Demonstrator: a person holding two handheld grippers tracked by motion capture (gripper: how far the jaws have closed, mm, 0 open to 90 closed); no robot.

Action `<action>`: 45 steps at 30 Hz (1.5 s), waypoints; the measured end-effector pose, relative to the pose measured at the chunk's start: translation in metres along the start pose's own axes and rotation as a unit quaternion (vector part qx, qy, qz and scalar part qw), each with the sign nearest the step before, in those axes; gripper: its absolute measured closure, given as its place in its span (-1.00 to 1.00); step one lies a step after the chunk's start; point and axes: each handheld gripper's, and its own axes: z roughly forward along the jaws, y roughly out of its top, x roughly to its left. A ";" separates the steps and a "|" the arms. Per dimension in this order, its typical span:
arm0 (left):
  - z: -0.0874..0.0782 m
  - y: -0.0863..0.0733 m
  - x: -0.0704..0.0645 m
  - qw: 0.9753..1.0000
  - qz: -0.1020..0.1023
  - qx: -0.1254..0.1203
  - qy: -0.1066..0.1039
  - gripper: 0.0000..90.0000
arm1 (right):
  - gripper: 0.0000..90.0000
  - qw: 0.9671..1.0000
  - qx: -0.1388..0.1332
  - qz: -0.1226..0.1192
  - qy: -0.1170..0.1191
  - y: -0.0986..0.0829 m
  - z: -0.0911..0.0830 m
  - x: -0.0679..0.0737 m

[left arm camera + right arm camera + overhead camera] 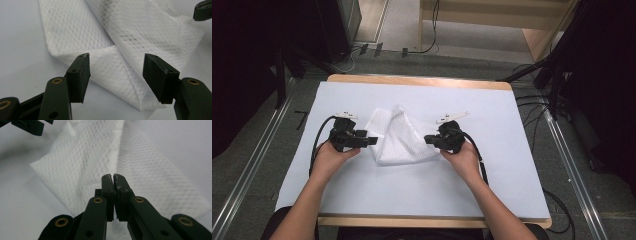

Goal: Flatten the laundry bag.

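A white mesh cloth (pixel 399 137) lies folded and crumpled in the middle of the table. My left gripper (pixel 373 140) is at its left edge, open, and a folded corner of the cloth (pixel 117 70) lies on the table between and just beyond the wide-spread jaws (pixel 116 57). My right gripper (pixel 428 140) is at the cloth's right edge. Its jaws (pixel 113 176) are shut, hovering low over the cloth (pixel 82 162), and I see no fabric pinched between them. Each gripper view shows the other gripper's tip: the right gripper (pixel 203 10) and the left gripper (pixel 28 126).
The table wears a pale sheet (pixel 362 190) with wooden edges at front and back. Cables (pixel 317 142) trail from both grippers toward the person. Dark stands and floor rails flank the table; a wooden bench (pixel 492 20) stands behind.
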 end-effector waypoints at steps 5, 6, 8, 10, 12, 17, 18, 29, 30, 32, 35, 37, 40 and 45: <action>0.011 0.008 -0.001 1.000 0.002 0.006 -0.005 -0.11 | 0.93 1.000 -0.002 0.017 -0.022 -0.004 -0.008 -0.018; 0.011 0.008 -0.001 1.000 0.002 0.006 -0.005 -0.11 | 0.91 1.000 -0.001 0.020 -0.024 -0.006 -0.008 -0.022; 0.018 0.012 -0.001 1.000 0.001 0.008 -0.008 -0.10 | 0.88 0.999 0.002 0.026 -0.036 -0.008 -0.009 -0.028; 0.023 0.015 -0.001 1.000 0.001 0.012 -0.010 -0.09 | 0.83 0.999 0.005 0.028 -0.043 -0.010 -0.008 -0.034; 0.026 0.017 -0.001 1.000 0.004 0.014 -0.011 -0.08 | 0.80 0.998 0.008 0.029 -0.050 -0.011 -0.007 -0.038; 0.033 0.033 0.004 1.000 0.011 0.017 -0.013 -0.07 | 0.68 0.997 0.015 0.035 -0.066 -0.013 -0.007 -0.051; 0.034 0.035 0.005 1.000 0.010 0.015 -0.011 -0.07 | 0.66 0.997 0.013 0.034 -0.069 -0.013 -0.007 -0.054; 0.060 0.039 0.009 1.000 0.004 0.023 -0.008 -0.10 | 0.42 0.994 0.030 0.050 -0.093 -0.013 0.014 -0.074; 0.061 0.039 0.009 1.000 0.005 0.022 -0.011 -0.09 | 0.43 0.994 0.029 0.052 -0.093 -0.013 0.014 -0.074; 0.064 0.039 0.008 1.000 0.005 0.024 -0.011 -0.07 | 0.43 0.994 0.030 0.050 -0.095 -0.013 0.015 -0.072; 0.066 0.038 0.007 1.000 0.006 0.028 -0.012 0.02 | 0.49 0.994 0.030 0.043 -0.100 -0.012 0.017 -0.068; 0.067 0.037 0.004 0.999 0.009 0.030 -0.014 0.11 | 0.58 0.993 0.032 0.031 -0.108 -0.012 0.018 -0.064; 0.070 0.036 0.001 0.999 0.010 0.035 -0.018 0.29 | 0.79 0.992 0.035 0.017 -0.118 -0.012 0.019 -0.060; 0.076 0.034 -0.004 0.998 0.016 0.045 -0.030 0.71 | 0.96 0.994 0.037 0.023 -0.103 -0.012 0.020 -0.059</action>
